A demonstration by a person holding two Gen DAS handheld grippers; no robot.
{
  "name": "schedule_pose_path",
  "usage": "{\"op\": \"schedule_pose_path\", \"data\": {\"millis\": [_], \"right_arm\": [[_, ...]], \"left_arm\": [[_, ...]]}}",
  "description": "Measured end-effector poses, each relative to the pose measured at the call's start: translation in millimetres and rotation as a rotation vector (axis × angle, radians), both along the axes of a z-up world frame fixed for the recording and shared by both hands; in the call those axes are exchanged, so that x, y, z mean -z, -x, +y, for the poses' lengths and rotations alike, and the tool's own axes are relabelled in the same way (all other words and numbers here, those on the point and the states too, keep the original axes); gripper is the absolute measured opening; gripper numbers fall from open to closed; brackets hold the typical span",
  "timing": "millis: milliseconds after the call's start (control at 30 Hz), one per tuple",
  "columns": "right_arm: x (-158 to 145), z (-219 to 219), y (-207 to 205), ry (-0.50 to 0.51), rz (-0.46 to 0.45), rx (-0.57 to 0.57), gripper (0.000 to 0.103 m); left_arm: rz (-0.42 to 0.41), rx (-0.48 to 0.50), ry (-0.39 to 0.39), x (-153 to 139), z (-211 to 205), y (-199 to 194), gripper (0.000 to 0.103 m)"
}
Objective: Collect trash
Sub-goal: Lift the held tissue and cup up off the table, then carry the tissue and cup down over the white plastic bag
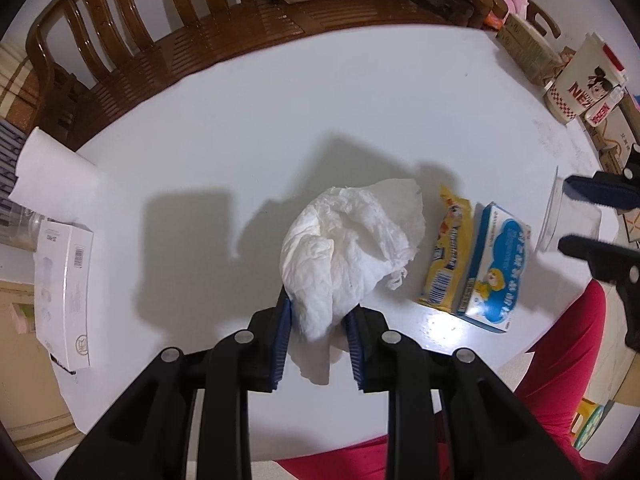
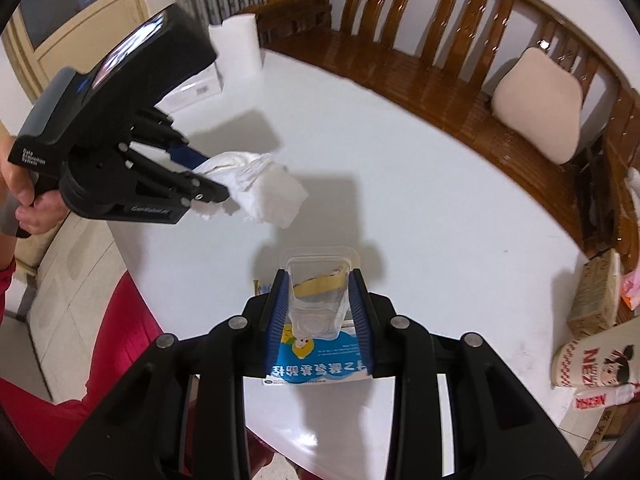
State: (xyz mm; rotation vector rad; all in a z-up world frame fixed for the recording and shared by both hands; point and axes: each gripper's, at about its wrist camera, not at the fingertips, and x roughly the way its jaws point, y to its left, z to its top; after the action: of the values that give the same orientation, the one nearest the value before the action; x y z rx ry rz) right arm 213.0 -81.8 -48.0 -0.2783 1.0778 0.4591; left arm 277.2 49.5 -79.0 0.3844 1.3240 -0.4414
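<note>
My left gripper [image 1: 318,320] is clamped on one crumpled white paper tissue [image 1: 348,248], a loose, wrinkled wad with a flat torn flap sticking out of its far side; my blue pads [image 1: 283,320] pinch its lower end, and in the right wrist view it hangs clear above the round white table [image 1: 240,120]. My right gripper [image 2: 320,300] is closed on one clear plastic cup-shaped container [image 2: 318,292], its rim turned away from me and a strip of yellowish paper inside; the container looks lifted off the tabletop, though the angle makes that hard to judge. Under and just past my right fingers lies one blue and white cardboard box with a cartoon child [image 1: 496,268], and touching its side is one yellow foil snack packet [image 1: 450,256], both flat on the table near the edge closest to me. The middle and far side of the table are bare, giving open room out to the curved rim, where a brown wooden slatted bench [image 1: 180,32] runs behind it. Toward the left edge stand one white paper towel roll [image 1: 52,168] and one white carton with a barcode [image 1: 64,280]; at the right edge sit two red and white printed paper cups [image 1: 580,88].
</note>
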Motion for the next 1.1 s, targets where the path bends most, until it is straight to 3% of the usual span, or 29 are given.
{"op": "schedule_pose_path", "data": {"millis": [667,1100], "right_arm": [[-53.1,-12.9,88.4,0.004,-0.122,0.028,0.031],[-59.9,-14.4,161.1,-0.014,-0.157,0.026,0.031]], "left_arm": [[-0.139,0.049,0.019,-71.0,-21.0,101.1,0.025],[-0.176,0.111,0.03,-67.8,-38.1,181.7,0.025]]}}
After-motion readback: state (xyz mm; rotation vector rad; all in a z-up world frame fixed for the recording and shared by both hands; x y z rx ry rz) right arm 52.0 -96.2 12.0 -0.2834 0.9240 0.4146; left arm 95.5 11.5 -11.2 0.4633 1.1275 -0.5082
